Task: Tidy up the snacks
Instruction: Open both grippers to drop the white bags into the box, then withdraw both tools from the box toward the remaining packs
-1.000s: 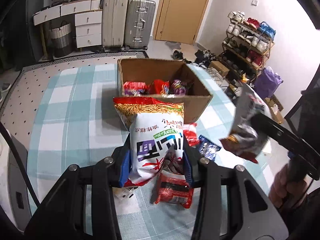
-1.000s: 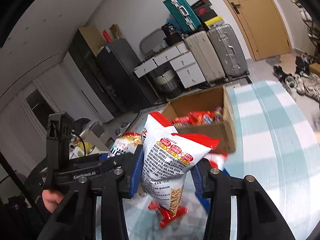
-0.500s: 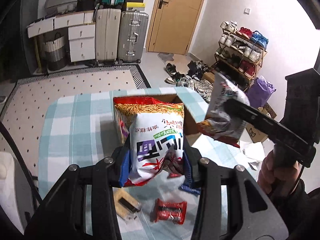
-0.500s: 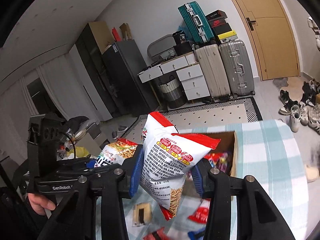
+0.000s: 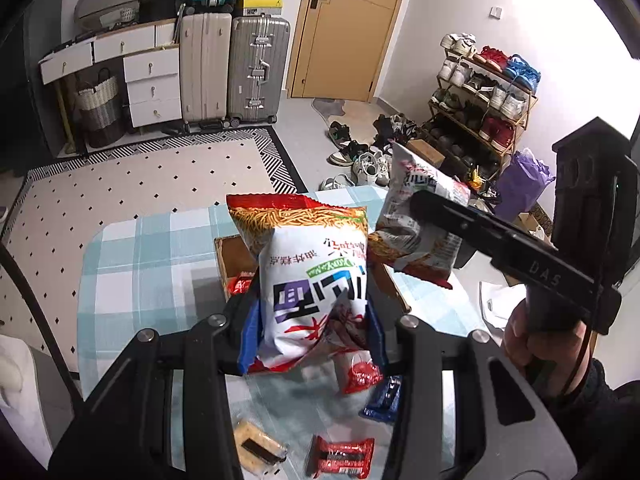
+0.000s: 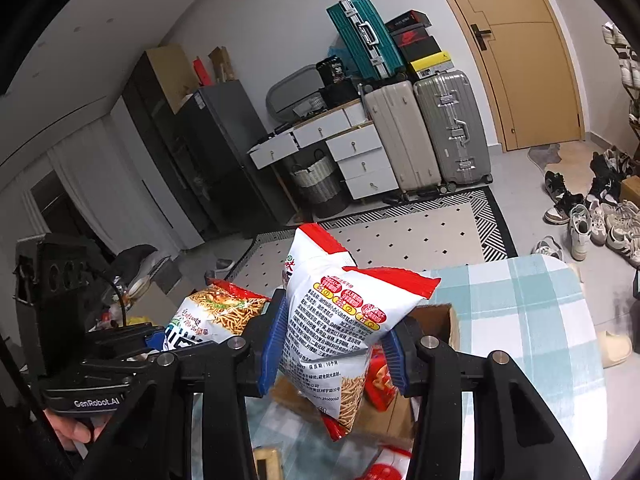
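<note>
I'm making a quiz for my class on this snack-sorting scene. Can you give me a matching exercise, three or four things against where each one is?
Things:
1. noodle bag
2. second bag
3. red packet
4. cardboard box

Places:
A. lying on the tablecloth, near the camera
B. held in the right gripper
C. standing on the table, behind the held bags
D. held in the left gripper

Pairs: 1-D, 2-B, 3-A, 4-C

Right gripper (image 6: 334, 350) clamping snack bag (image 6: 340, 320) (upright) — cardboard box (image 6: 448, 320) below
</note>
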Tool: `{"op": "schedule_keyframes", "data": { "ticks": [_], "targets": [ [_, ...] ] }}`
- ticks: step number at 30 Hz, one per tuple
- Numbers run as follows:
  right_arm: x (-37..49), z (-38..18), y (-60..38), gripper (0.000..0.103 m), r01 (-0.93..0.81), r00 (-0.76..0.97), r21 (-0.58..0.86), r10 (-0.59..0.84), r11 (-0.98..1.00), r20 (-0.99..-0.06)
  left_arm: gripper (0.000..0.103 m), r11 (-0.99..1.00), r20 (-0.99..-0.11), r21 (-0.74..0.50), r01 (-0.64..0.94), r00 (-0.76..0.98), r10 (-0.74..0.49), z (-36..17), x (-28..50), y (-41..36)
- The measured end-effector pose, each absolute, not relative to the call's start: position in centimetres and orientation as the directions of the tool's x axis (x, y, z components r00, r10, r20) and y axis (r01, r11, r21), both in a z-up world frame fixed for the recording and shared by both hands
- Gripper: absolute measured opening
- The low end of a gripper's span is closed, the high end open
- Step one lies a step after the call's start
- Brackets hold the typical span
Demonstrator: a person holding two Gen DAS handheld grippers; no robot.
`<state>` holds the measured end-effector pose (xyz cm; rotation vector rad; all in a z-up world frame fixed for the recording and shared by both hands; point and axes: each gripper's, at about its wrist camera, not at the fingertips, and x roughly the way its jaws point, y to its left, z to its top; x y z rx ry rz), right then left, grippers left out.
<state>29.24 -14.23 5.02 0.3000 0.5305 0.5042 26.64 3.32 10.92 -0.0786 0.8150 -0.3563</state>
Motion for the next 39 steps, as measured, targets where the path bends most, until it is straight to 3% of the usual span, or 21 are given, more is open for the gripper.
{"op": "schedule_keyframes", "data": {
  "ticks": [9,16,17,19,22,24,27,31,39],
  "targets": [
    [34.3,3.7,-13.8,0.044,-0.349,0.74,0.364,0.493,0.863,-0.458,0.04,0.938,-0.738,-0.233,0.256,0.582,-0.342,7.7,32.7,2.2],
    [36.9,-0.5,-13.1,0.045,-0.329,0.691,0.371,0.489,0.868,-0.532,0.041,0.917,-0.765,-0.29,0.272,0.51,-0.393,2.6,35.6,1.7],
    [37.2,-0.9,-13.0,0.047,-0.325,0.688,0.374,0.489,0.869,-0.536,0.041,0.914,-0.771,-0.297,0.276,0.496,-0.4,1.9,35.7,1.6],
    [37.7,-1.9,-13.3,0.066,-0.314,0.679,0.391,0.492,0.865,-0.544,0.042,0.919,-0.785,-0.294,0.262,0.483,-0.389,0.8,35.9,1.8],
    [37.6,-2.6,-13.9,0.072,-0.306,0.682,0.408,0.497,0.86,-0.536,0.049,0.925,-0.791,-0.285,0.252,0.484,-0.375,0.1,35.9,2.2],
    [36.8,-2.4,-14.3,0.072,-0.306,0.698,0.398,0.488,0.865,-0.524,0.065,0.935,-0.786,-0.252,0.248,0.512,-0.348,0.3,35.4,2.5],
    [35.6,-1.2,-15.1,0.073,-0.319,0.716,0.395,0.492,0.862,-0.495,0.076,0.943,-0.754,-0.227,0.242,0.569,-0.328,1.2,34.0,3.0],
    [33.2,0.4,-16.3,0.08,-0.32,0.754,0.375,0.473,0.87,-0.456,0.077,0.955,-0.732,-0.182,0.235,0.616,-0.291,2.7,31.8,3.2],
    [27.4,3.5,-17.5,0.085,-0.335,0.793,0.347,0.462,0.876,-0.398,0.081,0.97,-0.684,-0.111,0.216,0.692,-0.232,5.8,26.4,3.0]
  ]
}}
